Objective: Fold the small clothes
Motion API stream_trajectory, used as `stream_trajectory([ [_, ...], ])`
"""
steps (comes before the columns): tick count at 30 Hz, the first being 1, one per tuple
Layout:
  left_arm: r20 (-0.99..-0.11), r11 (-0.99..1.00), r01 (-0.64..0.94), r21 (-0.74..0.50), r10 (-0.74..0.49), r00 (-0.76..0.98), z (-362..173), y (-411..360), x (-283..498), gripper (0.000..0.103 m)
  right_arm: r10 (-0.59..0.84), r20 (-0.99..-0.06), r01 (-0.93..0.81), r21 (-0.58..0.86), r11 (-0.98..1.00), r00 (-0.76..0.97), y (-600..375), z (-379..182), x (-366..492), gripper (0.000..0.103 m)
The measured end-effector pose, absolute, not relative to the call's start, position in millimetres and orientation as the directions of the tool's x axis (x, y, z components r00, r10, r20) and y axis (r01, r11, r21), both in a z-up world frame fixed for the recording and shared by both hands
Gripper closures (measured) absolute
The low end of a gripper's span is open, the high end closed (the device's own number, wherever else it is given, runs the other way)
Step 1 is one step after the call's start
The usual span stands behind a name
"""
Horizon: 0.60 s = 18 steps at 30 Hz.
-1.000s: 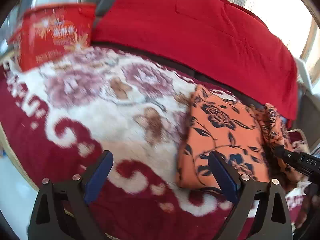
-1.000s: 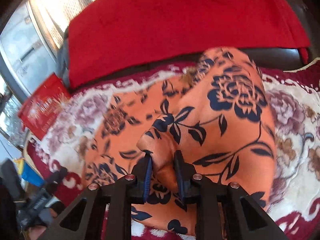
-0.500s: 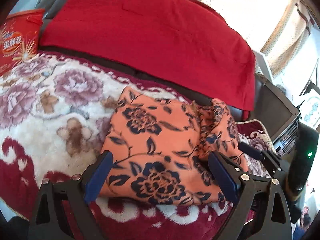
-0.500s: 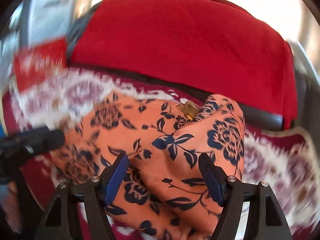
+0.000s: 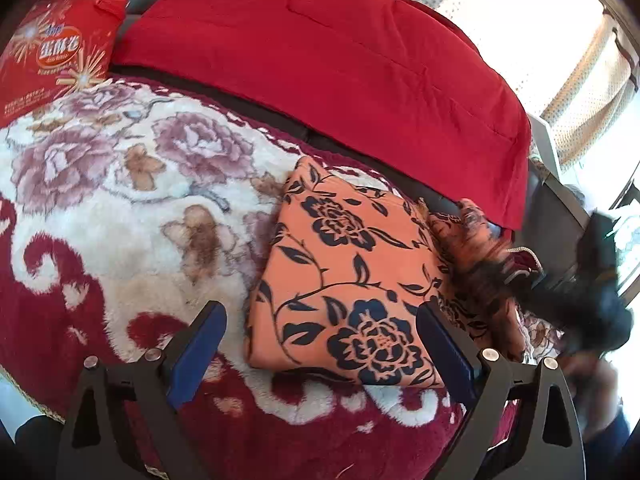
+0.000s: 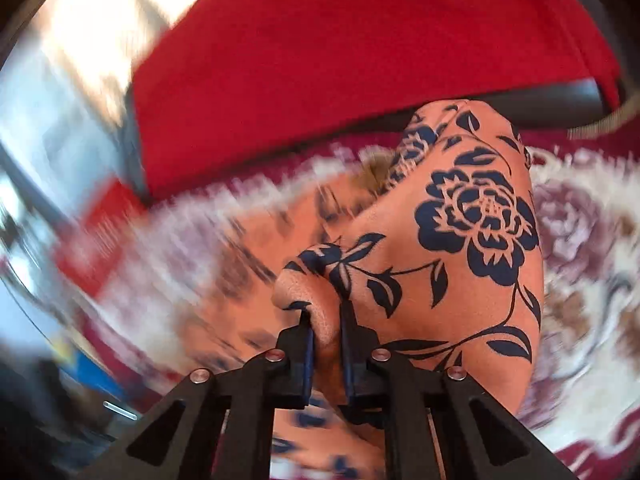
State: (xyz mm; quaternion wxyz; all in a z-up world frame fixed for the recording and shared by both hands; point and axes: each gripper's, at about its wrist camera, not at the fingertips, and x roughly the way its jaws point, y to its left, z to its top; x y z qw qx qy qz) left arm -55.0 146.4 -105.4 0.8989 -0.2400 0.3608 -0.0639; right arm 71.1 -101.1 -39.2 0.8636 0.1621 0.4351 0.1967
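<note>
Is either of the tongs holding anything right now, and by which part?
The right tongs pinch a raised fold of the orange floral cloth. The left tongs stand open, holding nothing.

Red bag (image 5: 56, 48), upper left of left wrist view: white Chinese characters on an orange oval logo, smaller print lines beneath. Too small to read. No other text seen.

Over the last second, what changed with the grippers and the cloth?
The right gripper let go of the orange floral cloth, opened wide, then closed again on a fold of it. The left gripper stayed open and empty above the flat part of the cloth. The red blanket stayed put.
</note>
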Motion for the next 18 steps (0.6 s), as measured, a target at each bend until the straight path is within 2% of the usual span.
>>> stream_trajectory([
  [2,-0.617,0.866,-0.066,-0.496,-0.298,0.728,-108.5,151.3,-54.3,0.007,0.546,-0.608,-0.215,0.532,0.819,0.577,-108.3,-12.0,65.1,0.091],
  [5,-0.605,0.838,-0.053,-0.543,-0.346,0.717,-106.3,153.5,-43.5,0.007,0.565,-0.563,-0.279,0.515,0.811,0.604,-99.2,14.5,47.6,0.091],
  [11,-0.517,0.694,0.070,-0.716,-0.595,0.616,-86.8,132.7,27.9,0.007,0.562,-0.579,-0.316,0.475,0.822,0.591,-89.3,-4.1,12.7,0.092],
  [16,-0.511,0.598,0.092,-0.796,-0.746,0.426,-83.7,80.2,110.6,0.007,0.565,-0.577,-0.344,0.454,0.822,0.590,-90.5,-10.3,12.2,0.092],
  [18,-0.529,0.588,0.064,-0.806,-0.765,0.366,-87.6,62.3,133.5,0.007,0.566,-0.572,-0.358,0.442,0.823,0.594,-92.9,-10.0,6.8,0.092],
])
